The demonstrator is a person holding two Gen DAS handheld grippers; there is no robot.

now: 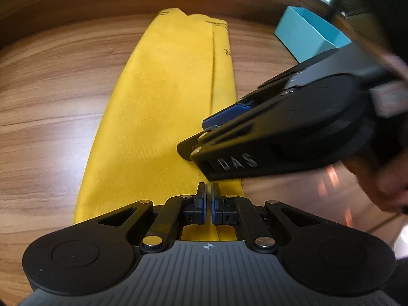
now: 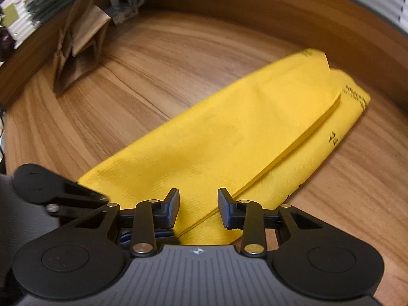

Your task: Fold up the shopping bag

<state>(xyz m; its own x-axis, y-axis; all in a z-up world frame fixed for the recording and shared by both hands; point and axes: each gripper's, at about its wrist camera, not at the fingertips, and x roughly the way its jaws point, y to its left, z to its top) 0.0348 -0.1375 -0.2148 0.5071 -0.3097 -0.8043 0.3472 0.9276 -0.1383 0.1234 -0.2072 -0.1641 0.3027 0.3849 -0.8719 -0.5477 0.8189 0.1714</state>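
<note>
A yellow shopping bag (image 1: 163, 107) lies flat on the wooden table as a long folded strip, its top flap laid over a lower layer with black print (image 2: 334, 137). My left gripper (image 1: 208, 201) is shut, its pads nearly touching over the strip's near end; whether fabric is pinched between them is hidden. My right gripper (image 2: 198, 205) stands open low over the same end, with yellow fabric (image 2: 199, 153) showing between its fingers and the pads not pressing on it. In the left wrist view the right gripper (image 1: 196, 137) reaches in from the right, just beyond my left fingertips.
A teal open box (image 1: 311, 35) stands at the far right of the table (image 1: 51, 102). A brown paper bag (image 2: 76, 46) and a bundle of cables (image 2: 125, 0) sit at the back left. A person's hand (image 1: 382, 178) holds the right gripper.
</note>
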